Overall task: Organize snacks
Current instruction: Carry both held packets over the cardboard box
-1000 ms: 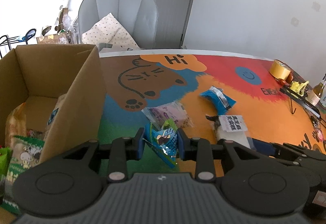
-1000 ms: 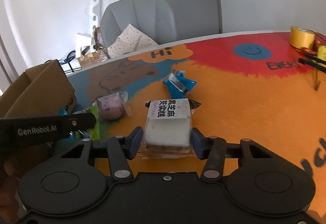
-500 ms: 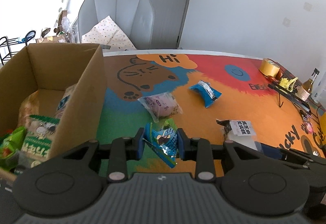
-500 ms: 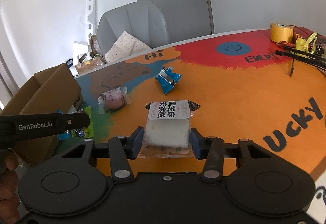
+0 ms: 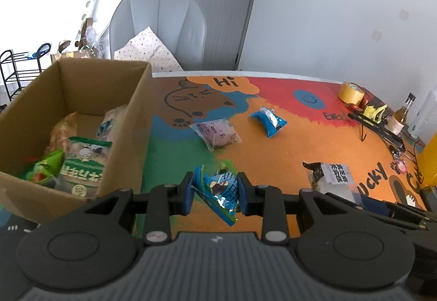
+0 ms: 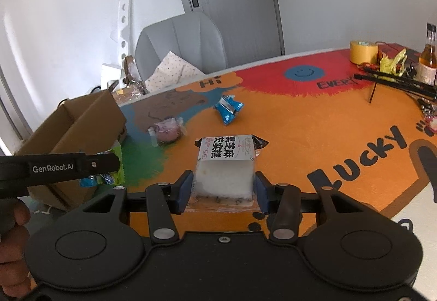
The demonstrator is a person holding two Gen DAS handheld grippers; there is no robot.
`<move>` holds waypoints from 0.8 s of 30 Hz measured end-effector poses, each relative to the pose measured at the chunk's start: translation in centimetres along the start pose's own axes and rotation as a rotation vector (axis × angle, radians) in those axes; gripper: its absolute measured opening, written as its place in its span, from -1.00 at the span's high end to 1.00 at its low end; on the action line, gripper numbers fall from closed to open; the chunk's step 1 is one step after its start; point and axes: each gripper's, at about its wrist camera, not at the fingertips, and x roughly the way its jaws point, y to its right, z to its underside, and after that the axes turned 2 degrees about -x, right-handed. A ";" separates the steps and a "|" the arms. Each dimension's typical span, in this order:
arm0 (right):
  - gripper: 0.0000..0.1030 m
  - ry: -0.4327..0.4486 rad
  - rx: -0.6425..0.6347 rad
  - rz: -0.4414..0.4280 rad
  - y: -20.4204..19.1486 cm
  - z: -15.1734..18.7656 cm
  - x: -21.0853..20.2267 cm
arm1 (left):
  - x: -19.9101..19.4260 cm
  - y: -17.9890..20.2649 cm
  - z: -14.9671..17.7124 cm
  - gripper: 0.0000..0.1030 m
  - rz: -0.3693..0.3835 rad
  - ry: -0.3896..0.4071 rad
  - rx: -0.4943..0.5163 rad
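My left gripper (image 5: 215, 193) is shut on a blue and green snack packet (image 5: 220, 191), held above the table beside the open cardboard box (image 5: 82, 74). The box holds several snack bags (image 5: 84, 164). My right gripper (image 6: 224, 189) is shut on a white cake pack with a black-lettered label (image 6: 225, 164), also raised; it also shows in the left wrist view (image 5: 333, 179). A purple snack bag (image 5: 217, 134) and a blue packet (image 5: 269, 122) lie on the colourful table mat. In the right wrist view the left gripper's arm (image 6: 60, 168) crosses in front of the box (image 6: 76, 123).
A yellow tape roll (image 5: 351, 93), a bottle (image 5: 401, 116) and a black stand (image 5: 374, 123) sit at the table's far right. A grey chair with a dotted cushion (image 5: 158, 35) stands behind the table. A person's hand (image 6: 12, 243) holds the left gripper.
Both grippers have risen and drawn back with their snacks still held. More of the box's inside and of the table shows now.
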 end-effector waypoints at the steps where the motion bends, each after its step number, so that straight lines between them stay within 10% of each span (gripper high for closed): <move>1: 0.12 0.005 -0.003 -0.002 -0.2 0.0 -0.3 | -0.4 -0.1 0.0 0.39 0.000 0.005 0.000; 24: 0.12 0.073 -0.079 -0.073 -7.0 -2.3 -1.8 | -5.4 -6.3 -2.3 0.39 -0.034 0.102 -0.076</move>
